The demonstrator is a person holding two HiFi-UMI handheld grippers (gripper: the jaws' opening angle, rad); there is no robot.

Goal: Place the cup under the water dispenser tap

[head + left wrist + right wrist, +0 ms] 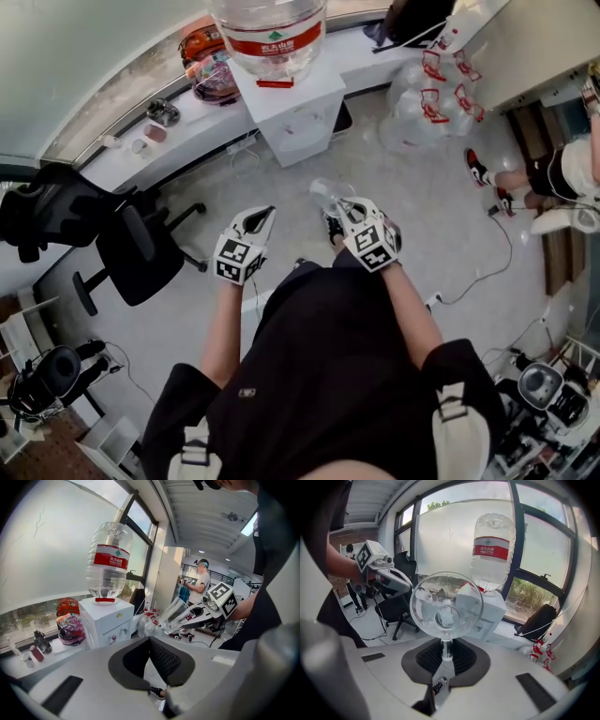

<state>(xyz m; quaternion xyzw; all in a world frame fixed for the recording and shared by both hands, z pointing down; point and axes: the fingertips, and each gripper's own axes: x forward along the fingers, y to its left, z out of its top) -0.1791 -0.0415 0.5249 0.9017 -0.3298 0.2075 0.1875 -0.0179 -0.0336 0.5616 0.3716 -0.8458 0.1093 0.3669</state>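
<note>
nearest to you, each of the tongs carries a cube of black-and-white square markers; they bear patterns only, no letters. your left tongs (265, 214) are clenched, pad tips together with nothing between them. your right tongs (339, 204) are clenched on the clear cup (446, 605), pinching its thin wall so that it tilts out ahead of them. the cup bears no print. it hangs in the air over the pale floor (441, 216), well apart from the water dispenser (295, 117) and not under its taps (113, 637).

a black office chair (136, 248) stands on the floor to your left, and a thin cable (487, 272) trails across it to your right.

ahead, the white dispenser carries an upturned clear bottle (108, 559) with a red label. the label has white chinese characters and a small green emblem, too small to read with confidence. clear empty bottles with red handles (436, 89) are heaped just right of the dispenser.

behind it a long white surface (187, 141) runs under the window (454, 531). on it lie a colourful helmet-like thing (70, 627) and a few small objects (162, 112). another person (562, 173) sits at the far right.
</note>
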